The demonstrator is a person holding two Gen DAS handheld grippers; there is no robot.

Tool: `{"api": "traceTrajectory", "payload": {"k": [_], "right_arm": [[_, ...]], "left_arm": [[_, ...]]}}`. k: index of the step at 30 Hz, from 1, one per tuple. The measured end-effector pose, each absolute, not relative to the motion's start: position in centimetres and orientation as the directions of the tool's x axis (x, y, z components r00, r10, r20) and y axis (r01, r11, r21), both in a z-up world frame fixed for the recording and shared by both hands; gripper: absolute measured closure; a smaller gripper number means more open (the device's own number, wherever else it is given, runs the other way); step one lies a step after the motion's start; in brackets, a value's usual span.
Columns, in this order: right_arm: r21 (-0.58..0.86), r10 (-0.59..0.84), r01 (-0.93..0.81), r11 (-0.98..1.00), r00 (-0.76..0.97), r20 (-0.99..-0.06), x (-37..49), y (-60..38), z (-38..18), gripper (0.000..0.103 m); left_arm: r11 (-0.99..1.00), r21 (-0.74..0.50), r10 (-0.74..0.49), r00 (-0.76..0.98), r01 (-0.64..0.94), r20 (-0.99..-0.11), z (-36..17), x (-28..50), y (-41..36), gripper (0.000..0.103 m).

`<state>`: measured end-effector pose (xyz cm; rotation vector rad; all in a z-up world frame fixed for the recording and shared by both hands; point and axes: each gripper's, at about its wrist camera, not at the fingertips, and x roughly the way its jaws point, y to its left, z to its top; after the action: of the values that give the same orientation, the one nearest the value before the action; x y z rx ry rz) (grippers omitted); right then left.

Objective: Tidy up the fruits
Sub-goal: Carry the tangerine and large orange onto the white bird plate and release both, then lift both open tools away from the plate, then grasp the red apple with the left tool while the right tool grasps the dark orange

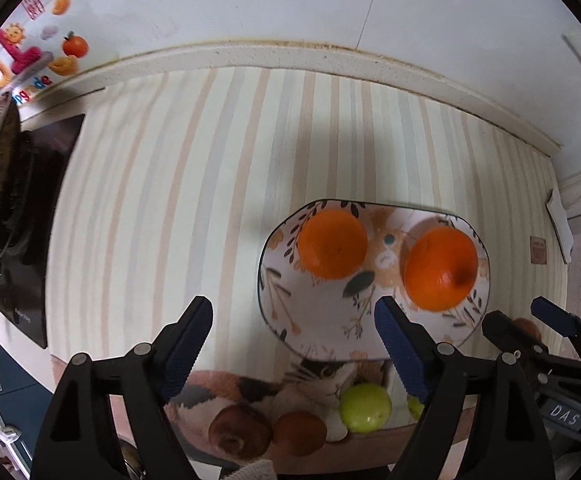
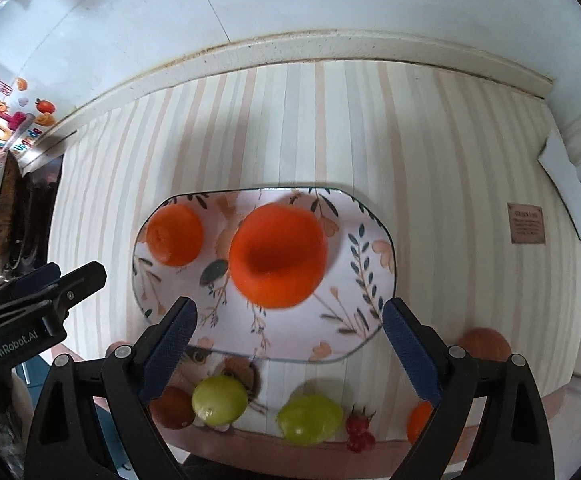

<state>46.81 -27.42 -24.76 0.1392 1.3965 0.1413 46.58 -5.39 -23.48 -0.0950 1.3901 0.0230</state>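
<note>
The left gripper point(image 1: 292, 318) was spread wide, holding nothing; the right gripper point(image 2: 288, 318) was likewise spread and empty. Ahead of both lay the floral plate point(image 2: 366, 280) carrying two oranges: the small orange point(image 2: 175, 235) toward the left gripper, the large orange point(image 2: 277, 255) just ahead of the right gripper's fingertips. Two green fruits point(image 2: 220, 400) lay below the right gripper on the cat-print plate point(image 1: 250, 390).
</note>
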Motion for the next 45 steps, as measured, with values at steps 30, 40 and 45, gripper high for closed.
{"api": "traceTrajectory", "payload": {"k": [30,40,45], "right_arm": [[0.258,0.234,0.019,0.966,0.362,-0.902,35.8,-28.5,-15.9,0.007],[0.364,0.347,0.114,0.924,0.145,-0.927,34.8,-28.2,-26.7,0.007],[0.433,0.428,0.129,0.892,0.068,-0.901,34.3,-26.5,-30.6,0.019]], "left_arm": [[0.998,-0.059,-0.051,0.330,-0.014,-0.943,-17.1,37.7,-6.8,0.020],[0.997,0.008,0.018,0.142,-0.071,-0.990,-25.2,35.9,-4.0,0.020],[0.995,0.003,0.006,0.034,-0.099,-0.999,-30.3,35.4,-3.1,0.020]]}}
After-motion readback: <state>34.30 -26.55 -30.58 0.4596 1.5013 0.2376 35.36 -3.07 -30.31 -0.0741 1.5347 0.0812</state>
